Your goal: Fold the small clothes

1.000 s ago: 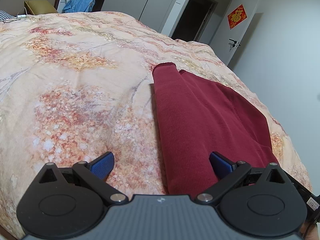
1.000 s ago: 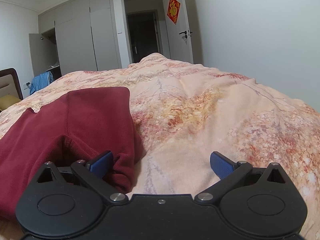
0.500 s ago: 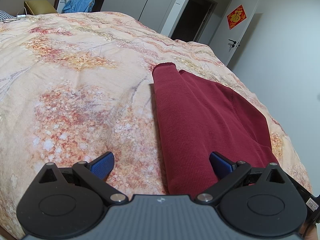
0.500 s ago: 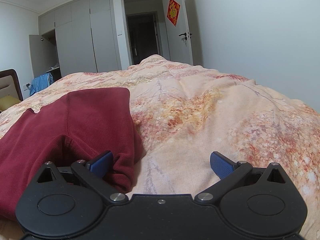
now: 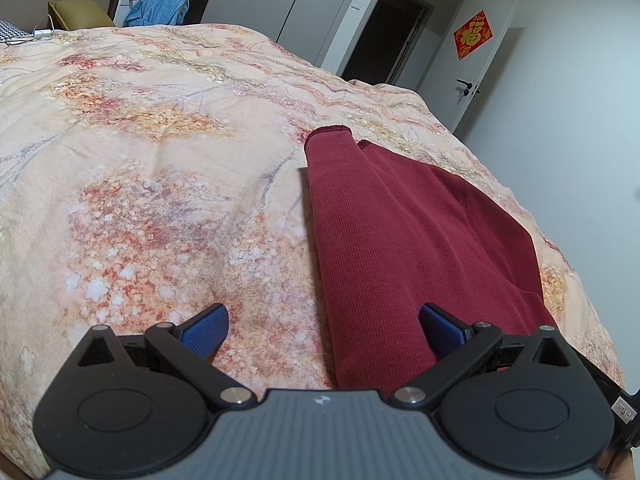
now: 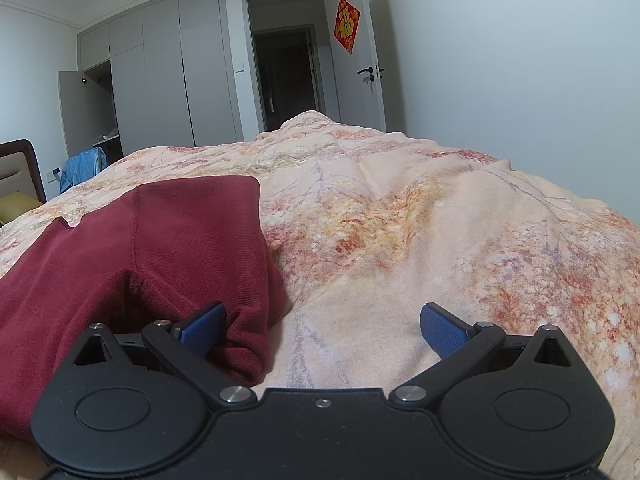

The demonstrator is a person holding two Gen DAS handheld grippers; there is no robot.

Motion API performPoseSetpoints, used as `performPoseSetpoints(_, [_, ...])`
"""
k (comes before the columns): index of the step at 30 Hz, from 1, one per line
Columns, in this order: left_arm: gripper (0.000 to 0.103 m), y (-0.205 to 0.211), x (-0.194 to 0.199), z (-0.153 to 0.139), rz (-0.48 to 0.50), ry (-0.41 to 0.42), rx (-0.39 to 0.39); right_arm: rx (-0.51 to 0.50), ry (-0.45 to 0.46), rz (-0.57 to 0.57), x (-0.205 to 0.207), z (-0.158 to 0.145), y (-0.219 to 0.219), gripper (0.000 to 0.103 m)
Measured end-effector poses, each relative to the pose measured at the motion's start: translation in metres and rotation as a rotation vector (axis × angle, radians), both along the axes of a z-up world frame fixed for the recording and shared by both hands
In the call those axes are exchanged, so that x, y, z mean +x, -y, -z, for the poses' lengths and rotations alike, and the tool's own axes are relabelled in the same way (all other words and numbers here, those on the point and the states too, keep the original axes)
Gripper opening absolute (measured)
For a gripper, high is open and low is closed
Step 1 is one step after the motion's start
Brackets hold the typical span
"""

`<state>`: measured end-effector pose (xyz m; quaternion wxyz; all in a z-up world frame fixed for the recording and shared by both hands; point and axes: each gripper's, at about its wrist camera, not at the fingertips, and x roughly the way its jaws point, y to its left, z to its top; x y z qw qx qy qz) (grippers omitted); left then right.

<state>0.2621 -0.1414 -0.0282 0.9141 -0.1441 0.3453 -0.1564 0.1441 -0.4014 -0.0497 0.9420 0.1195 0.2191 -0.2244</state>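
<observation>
Bed with floral peach duvet [image 5: 160, 184] fills both views; wardrobe [image 6: 168, 76] and open doorway [image 6: 286, 76] behind, red door decoration [image 5: 472, 34] on the door, blue cloth [image 5: 158, 8] heaped by the headboard side.

Maroon garment [image 5: 392, 240] lies flat on the duvet, partly folded: one sleeve is laid lengthwise along its left edge, cuff pointing away from the camera. In the right wrist view the same garment [image 6: 160, 248] shows a bunched, raised corner near the gripper.

Left gripper [image 5: 323, 326] has its tongs spread wide, straddling the near end of the folded sleeve, holding nothing. Right gripper [image 6: 323, 326] is also spread wide; its left pad sits against the bunched hem, nothing clamped.

Change over the last second: basically none. Both views match the earlier frames, garment and grippers unmoved. Reads as a pause between folds. Likely next: close on the near hem corners and carry them toward the far end. Risk: the bunched corner folds in crooked.
</observation>
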Motion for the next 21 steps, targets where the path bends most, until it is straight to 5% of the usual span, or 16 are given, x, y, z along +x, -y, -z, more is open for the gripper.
performPoseSetpoints(21, [0.103, 0.0003, -0.0007, -0.0001, 0.004, 0.0, -0.005, 0.002, -0.007, 0.001, 0.0008, -0.0017, 0.0007, 0.103])
